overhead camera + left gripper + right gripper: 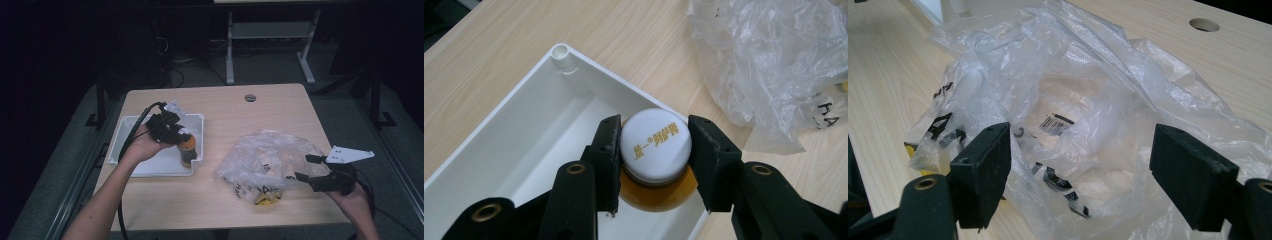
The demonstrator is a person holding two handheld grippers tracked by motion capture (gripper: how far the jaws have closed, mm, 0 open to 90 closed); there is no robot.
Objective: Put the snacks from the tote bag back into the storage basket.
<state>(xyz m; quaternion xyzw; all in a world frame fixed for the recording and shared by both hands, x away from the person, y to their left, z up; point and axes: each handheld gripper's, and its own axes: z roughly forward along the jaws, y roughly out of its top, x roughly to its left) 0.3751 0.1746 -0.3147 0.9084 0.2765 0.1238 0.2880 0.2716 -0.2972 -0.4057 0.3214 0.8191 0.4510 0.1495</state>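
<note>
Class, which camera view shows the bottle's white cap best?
The left gripper view: the white cap faces the camera, its gold print visible, clamped between the left gripper jaws. The high view shows the bottle small, its cap hidden under the gripper.

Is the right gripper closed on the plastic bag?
No. The right gripper has its jaws wide apart, with the bag lying loose ahead of them.

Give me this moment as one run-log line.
left gripper: shut on bottle cap, in white tray | right gripper: open at plastic bag
</note>
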